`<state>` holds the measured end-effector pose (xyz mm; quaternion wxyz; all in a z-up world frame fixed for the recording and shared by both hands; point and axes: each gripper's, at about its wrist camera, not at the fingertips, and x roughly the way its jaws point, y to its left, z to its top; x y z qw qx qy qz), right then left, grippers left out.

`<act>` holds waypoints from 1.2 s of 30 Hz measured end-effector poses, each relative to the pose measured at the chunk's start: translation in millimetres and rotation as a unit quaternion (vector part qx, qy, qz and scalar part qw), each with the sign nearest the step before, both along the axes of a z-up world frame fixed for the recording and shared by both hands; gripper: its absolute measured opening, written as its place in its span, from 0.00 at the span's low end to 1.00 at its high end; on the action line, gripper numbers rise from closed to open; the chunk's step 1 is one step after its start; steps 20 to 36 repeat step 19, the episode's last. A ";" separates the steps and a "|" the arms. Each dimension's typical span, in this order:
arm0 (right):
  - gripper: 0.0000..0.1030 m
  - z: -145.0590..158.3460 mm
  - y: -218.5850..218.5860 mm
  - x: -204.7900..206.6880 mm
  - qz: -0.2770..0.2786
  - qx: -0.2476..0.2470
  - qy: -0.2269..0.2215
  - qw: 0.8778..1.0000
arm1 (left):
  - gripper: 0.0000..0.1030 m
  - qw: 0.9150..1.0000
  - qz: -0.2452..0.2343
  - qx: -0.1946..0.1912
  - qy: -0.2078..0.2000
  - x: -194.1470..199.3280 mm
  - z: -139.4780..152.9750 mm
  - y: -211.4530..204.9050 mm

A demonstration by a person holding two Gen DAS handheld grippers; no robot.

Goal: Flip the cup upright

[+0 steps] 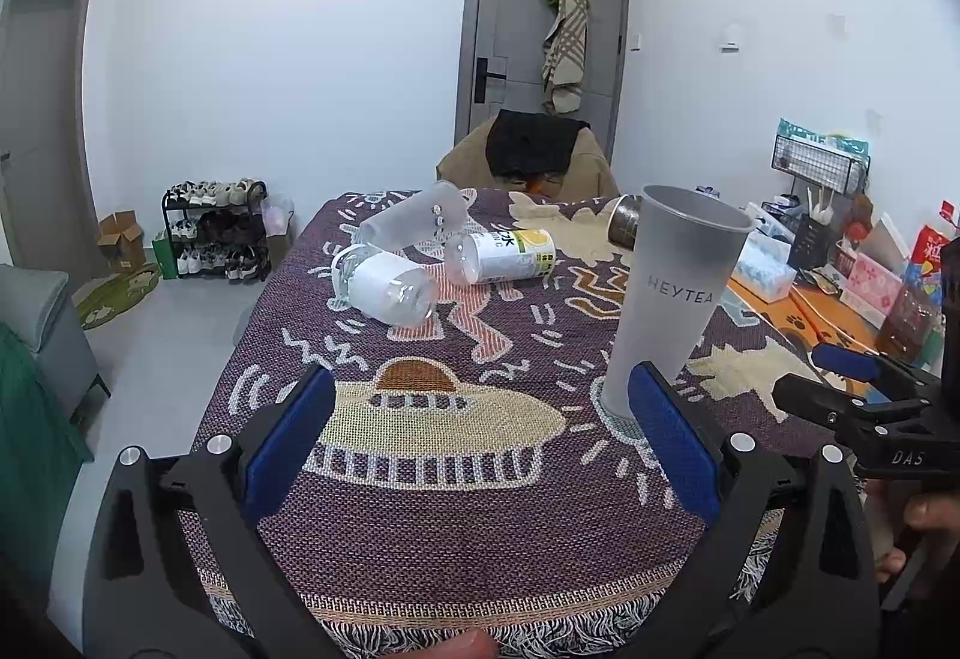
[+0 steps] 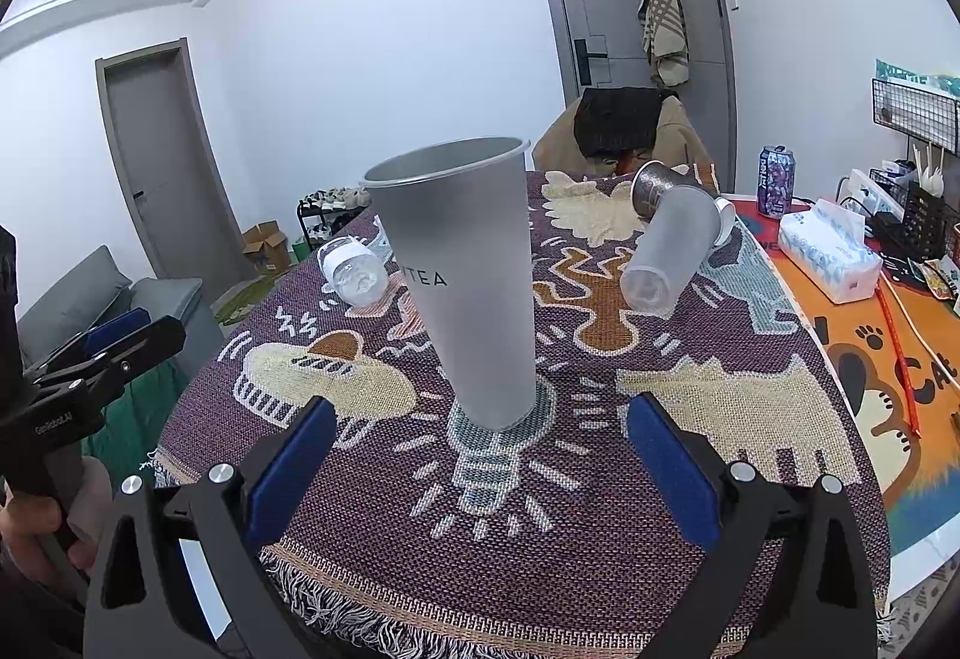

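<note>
A tall frosted grey HEYTEA cup [image 2: 468,287] stands upright, mouth up, on the patterned woven cloth [image 2: 540,539]. My right gripper [image 2: 480,455] is open, its blue pads either side of the cup's base and a little nearer than it, not touching. In the left wrist view the same cup [image 1: 672,299] stands just beyond the right pad [image 1: 672,437] of my left gripper [image 1: 480,437], which is open and empty. Other cups lie on their sides: a frosted one [image 1: 414,221], a clear white-sleeved one [image 1: 384,284], a yellow-labelled one [image 1: 504,254], another frosted one [image 2: 672,251].
A dark metal cup [image 2: 657,188] lies tipped at the cloth's far end. A chair with clothes [image 2: 618,125] stands behind the table. To the right are a tissue pack [image 2: 831,251], a drink can [image 2: 776,180] and wire baskets [image 2: 915,110]. The cloth's fringe [image 2: 360,617] hangs at the near edge.
</note>
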<state>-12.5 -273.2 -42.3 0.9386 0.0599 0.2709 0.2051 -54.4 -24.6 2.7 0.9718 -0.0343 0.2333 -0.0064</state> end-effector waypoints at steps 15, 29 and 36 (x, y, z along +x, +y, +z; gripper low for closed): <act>0.93 -7.9 14.3 17.1 0.015 -0.006 0.020 1.000 | 0.95 1.000 -0.007 -0.013 0.002 6.8 -6.1 13.5; 0.93 -13.5 30.7 43.6 0.023 -0.031 0.039 0.998 | 0.95 1.000 0.001 -0.020 0.015 15.6 -12.7 23.7; 0.93 -13.5 30.7 43.6 0.023 -0.031 0.039 0.998 | 0.95 1.000 0.001 -0.020 0.015 15.6 -12.7 23.7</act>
